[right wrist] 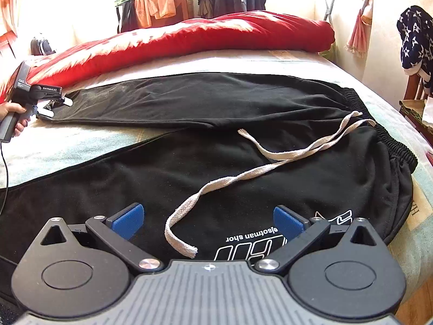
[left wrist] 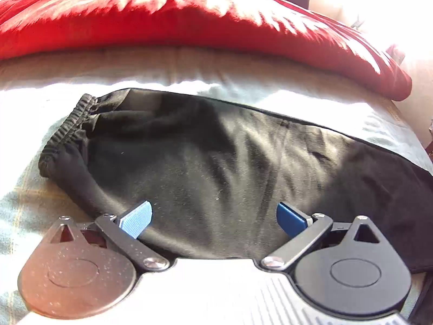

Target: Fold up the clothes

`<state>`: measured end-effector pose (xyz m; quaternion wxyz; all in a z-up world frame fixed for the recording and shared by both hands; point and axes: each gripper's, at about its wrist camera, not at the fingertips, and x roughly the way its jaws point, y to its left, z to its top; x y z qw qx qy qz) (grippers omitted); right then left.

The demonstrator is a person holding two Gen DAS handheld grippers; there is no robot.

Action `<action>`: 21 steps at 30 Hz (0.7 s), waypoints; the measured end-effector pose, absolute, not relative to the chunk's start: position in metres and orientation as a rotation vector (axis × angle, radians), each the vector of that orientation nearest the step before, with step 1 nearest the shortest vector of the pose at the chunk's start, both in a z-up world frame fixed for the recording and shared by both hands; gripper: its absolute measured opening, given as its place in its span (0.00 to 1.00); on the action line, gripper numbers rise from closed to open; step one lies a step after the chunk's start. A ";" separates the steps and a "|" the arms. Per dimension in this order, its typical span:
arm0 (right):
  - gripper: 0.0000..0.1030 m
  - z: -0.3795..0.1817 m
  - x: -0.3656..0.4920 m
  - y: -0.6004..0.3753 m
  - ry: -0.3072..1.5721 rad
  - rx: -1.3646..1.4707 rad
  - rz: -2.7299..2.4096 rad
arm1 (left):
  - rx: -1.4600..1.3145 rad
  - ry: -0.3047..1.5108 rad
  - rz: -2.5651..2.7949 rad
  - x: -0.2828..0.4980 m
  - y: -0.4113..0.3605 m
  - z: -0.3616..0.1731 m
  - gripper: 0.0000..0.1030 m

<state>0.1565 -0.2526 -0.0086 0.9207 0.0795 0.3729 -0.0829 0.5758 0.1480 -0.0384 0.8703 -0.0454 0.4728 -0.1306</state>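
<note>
Left gripper point(right wrist: 55, 107): I see it at the far left of the right wrist view, held in a hand point(right wrist: 15, 116); its pale fingers stand apart at the cuff end of the far trouser leg, gripping nothing that I can confirm.
Leg cuff point(left wrist: 63, 132): in the left wrist view the elastic cuff lies up and to the left of my released blue pads point(left wrist: 136, 222), with the leg cloth running between and beyond them.
Black joggers point(right wrist: 216, 146): they lie spread across the bed point(right wrist: 67, 138), legs toward the left, waistband point(right wrist: 389, 135) toward the right, the near leg angling away from the far one.
Drawstring point(right wrist: 243, 173): the white cord trails loose over the lap of the garment, one end just ahead of my right gripper.
Right gripper point(right wrist: 208, 220): unclenched, hovering low over the printed logo near the waist, holding nothing.
Red blanket point(right wrist: 189, 38): bunched along the far side of the bed, apart from the joggers.
Step in hand: I judge it to be taking hold for the first fold, leg onto leg.
Doing it well: I would pinch the cuff through both layers, take the waistband edge at the right, tuck the cord inside, and lift both ends evenly so the seams align.
</note>
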 end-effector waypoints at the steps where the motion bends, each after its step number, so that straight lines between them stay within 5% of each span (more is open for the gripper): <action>1: 1.00 -0.009 0.157 -0.251 0.770 0.154 -0.172 | -0.088 1.000 -0.253 0.575 0.153 -0.041 0.96; 10: 1.00 -0.003 0.164 -0.254 0.754 0.190 -0.174 | -0.111 0.943 -0.238 0.557 0.167 -0.003 0.96; 21: 1.00 -0.001 0.176 -0.280 0.727 0.181 -0.214 | 0.089 0.848 -0.604 0.457 0.070 0.057 0.96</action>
